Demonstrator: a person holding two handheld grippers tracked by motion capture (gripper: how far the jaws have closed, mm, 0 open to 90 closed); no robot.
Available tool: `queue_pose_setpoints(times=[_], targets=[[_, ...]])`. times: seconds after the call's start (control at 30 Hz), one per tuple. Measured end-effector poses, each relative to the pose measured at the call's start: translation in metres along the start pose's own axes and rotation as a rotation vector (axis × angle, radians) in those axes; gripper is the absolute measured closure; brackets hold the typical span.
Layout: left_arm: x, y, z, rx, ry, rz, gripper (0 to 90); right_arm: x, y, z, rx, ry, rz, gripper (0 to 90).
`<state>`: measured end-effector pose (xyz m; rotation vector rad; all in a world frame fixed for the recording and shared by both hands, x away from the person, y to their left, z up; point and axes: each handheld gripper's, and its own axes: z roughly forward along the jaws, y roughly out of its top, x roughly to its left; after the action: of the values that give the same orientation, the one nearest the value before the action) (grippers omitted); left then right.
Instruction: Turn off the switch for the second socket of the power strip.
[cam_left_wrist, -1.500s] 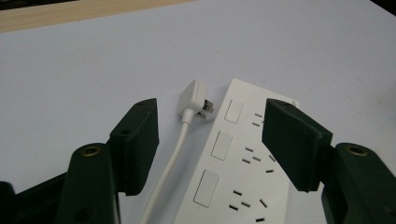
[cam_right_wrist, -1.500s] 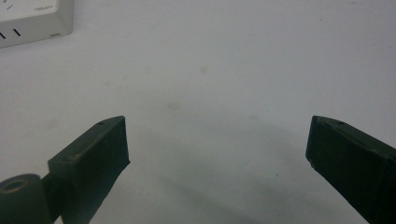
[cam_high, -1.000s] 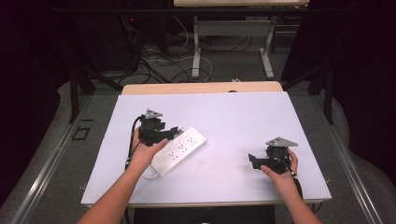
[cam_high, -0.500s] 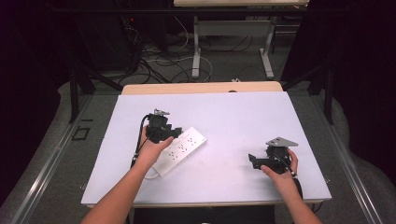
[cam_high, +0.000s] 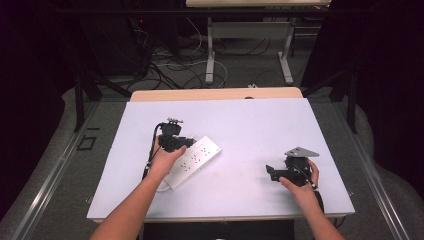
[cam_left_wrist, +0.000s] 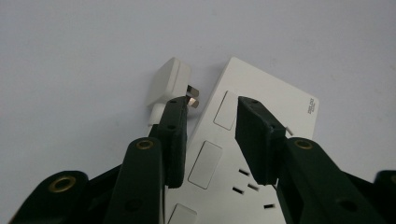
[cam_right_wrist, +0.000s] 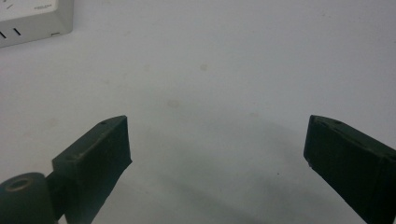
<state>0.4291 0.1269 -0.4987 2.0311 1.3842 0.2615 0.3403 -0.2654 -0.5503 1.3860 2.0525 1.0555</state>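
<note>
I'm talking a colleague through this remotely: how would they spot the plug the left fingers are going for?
Start at the white table, then find the white power strip left of centre. The plug lies just off the strip's long edge: a small white block, metal prongs pointing toward the strip.

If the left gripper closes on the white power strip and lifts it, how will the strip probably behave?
The power strip looks like a rigid plastic bar, so it should stay stiff. Its smooth glossy face may slip between the pads. The left gripper sits near one end, so the far end may sag, and the plug beside it may drag along.
</note>
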Motion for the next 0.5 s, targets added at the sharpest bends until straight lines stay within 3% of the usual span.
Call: queue_pose_setpoints(times=[0.5], targets=[[0.001, 0.000, 0.014, 0.074, 0.000, 0.006, 80.3, -0.001, 0.000, 0.001, 0.000, 0.003, -0.001, 6.7]])
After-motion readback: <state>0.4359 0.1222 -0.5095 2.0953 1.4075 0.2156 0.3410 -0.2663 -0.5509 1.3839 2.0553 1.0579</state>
